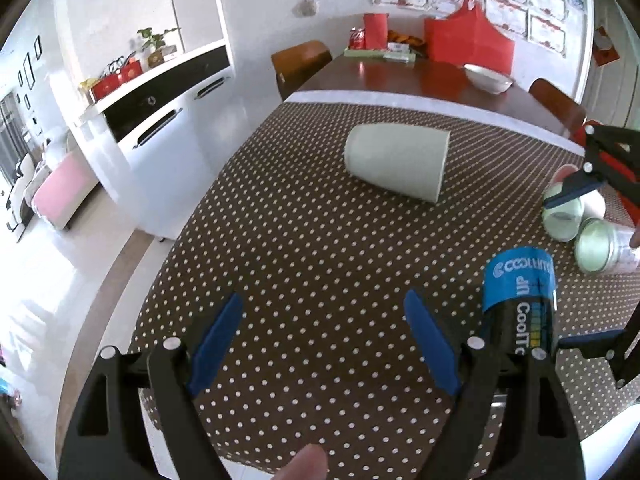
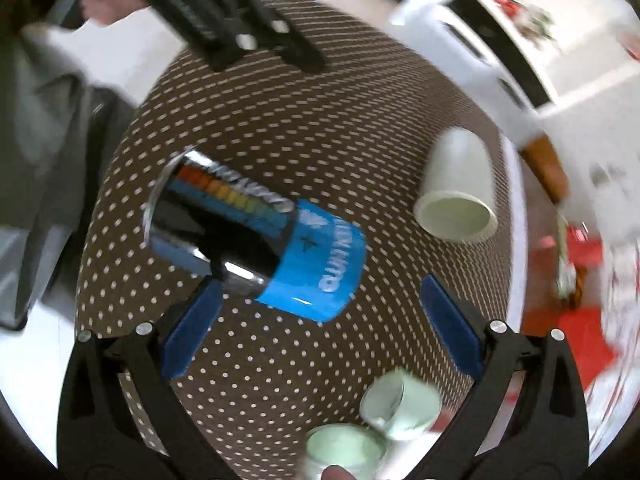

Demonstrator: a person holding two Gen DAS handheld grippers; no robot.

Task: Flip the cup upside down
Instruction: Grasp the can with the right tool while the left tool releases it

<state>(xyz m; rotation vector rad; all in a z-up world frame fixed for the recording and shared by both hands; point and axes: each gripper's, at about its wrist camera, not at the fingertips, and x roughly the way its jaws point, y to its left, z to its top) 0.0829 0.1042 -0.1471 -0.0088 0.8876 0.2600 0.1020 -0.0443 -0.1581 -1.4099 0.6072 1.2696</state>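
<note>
**Pale cup on its side, both grippers empty**

The brown tablecloth with white polka dots (image 1: 304, 248) covers the near end of the table. The black and blue printed can (image 2: 256, 240) stands on it between the grippers. The pale green plastic cup (image 1: 396, 162) lies on its side mid-cloth, well apart from both tools. The left gripper (image 1: 324, 344) has its jaws wide, holding nothing. The right gripper (image 2: 320, 332) is likewise spread wide and empty, above two small green-filled glass jars (image 2: 372, 428).

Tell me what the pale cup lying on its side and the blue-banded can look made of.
Pale cup: probably matte plastic, possibly ceramic; even pale green, no glare, thick rim. Blue-banded can: likely metal under a glossy printed label; sharp highlights, silvery rim.
</note>
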